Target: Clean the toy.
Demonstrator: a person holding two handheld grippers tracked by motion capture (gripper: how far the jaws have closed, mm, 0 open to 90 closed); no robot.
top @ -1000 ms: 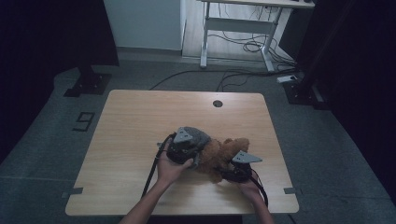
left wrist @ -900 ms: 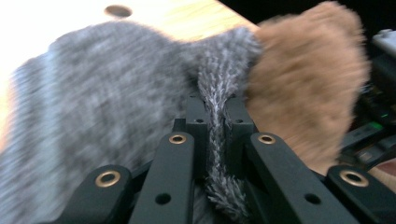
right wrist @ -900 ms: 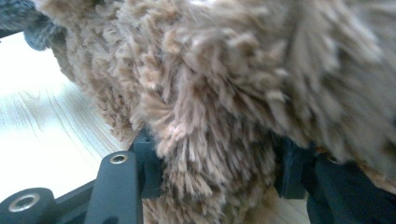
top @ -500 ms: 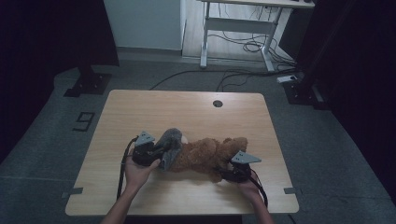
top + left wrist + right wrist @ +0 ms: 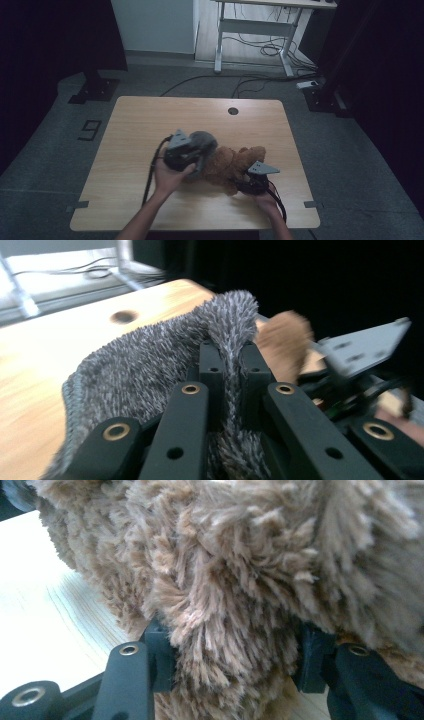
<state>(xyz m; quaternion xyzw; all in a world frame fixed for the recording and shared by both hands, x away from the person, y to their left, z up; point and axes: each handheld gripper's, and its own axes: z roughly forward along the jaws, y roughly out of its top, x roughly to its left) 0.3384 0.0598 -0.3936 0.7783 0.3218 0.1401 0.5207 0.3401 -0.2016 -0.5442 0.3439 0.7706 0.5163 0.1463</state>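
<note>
Two hand-held grippers at work: the left hand-held gripper [image 5: 227, 357], pinching a grey fuzzy cloth [image 5: 150, 370], has swung back toward the teddy bear [image 5: 227, 165] since half a second ago. The right hand-held gripper [image 5: 235, 665] clamps the bear's fur on the tabletop [image 5: 150, 120], anchoring it for dressing or covering.

Both forearms bare, no sleeves visible. Left gripper [image 5: 192, 150]: dark body, grey three-cornered top plate, black cable trailing from it. Right gripper [image 5: 250, 182]: same build, grey plate, dark cable. Jaws black, flat link bars with brass-ringed pivot holes and plain screw holes.
</note>
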